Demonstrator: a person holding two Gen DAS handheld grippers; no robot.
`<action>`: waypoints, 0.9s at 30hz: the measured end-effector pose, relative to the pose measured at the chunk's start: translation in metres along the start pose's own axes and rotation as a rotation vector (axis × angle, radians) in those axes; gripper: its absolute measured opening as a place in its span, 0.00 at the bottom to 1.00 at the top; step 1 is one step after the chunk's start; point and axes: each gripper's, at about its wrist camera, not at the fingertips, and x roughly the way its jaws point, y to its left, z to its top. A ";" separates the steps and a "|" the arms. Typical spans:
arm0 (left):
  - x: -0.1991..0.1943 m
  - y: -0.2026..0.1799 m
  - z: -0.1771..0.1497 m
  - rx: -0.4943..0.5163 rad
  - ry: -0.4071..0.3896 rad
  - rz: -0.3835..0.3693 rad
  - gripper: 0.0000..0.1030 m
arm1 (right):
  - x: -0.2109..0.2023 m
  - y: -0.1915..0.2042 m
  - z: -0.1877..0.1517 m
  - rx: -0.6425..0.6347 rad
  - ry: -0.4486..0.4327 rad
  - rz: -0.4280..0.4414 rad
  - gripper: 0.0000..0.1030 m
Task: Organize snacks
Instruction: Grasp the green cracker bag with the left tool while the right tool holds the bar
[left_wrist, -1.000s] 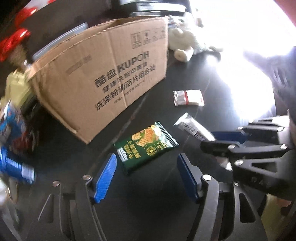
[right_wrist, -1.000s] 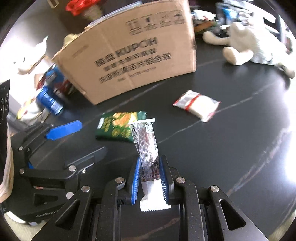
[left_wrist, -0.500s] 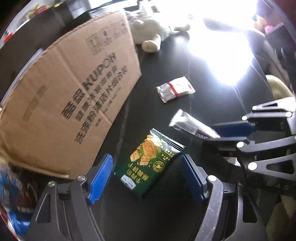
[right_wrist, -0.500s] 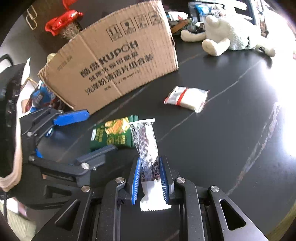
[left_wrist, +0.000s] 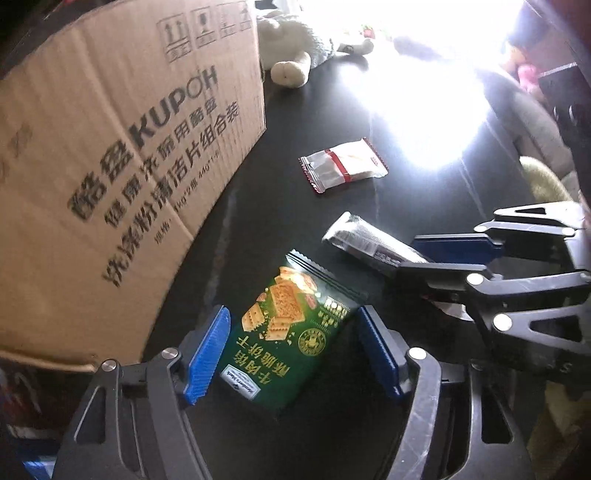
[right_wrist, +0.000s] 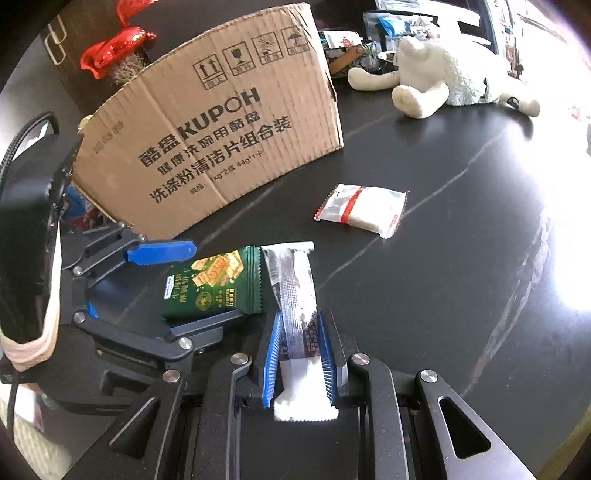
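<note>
Snacks mid-sort: left tongs (left_wrist: 291, 354) have been closing around green cracker packet (left_wrist: 286, 334) on counter (right_wrist: 443, 295), pads not yet touching.
Right tongs (right_wrist: 298, 360) clamp a wrapped bar (right_wrist: 295, 295); next, squeeze and lift toward cardboard box (right_wrist: 221, 140).

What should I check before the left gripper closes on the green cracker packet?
1. Green cracker packet between the left gripper pads: ok; jaws have just been closing, gaps show on both sides.
2. Packet lies flat on the black table: ok.
3. Right gripper shut on the dark snack bar: ok.
4. Bar's tip clear of the packet: cannot tell; they sit very close in the right wrist view.
5. Cardboard box clear of the left pad: ok, though close.
6. Red-striped white packet out of the way: ok.
</note>
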 end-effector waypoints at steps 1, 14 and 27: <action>-0.001 0.000 -0.002 -0.022 -0.004 -0.011 0.62 | 0.000 -0.001 0.001 0.004 -0.003 -0.004 0.21; -0.014 -0.004 -0.030 -0.423 -0.058 0.078 0.46 | -0.004 -0.010 0.001 -0.014 -0.036 0.035 0.20; -0.056 -0.029 -0.051 -0.680 -0.174 0.215 0.46 | -0.028 -0.009 0.005 -0.056 -0.090 0.079 0.19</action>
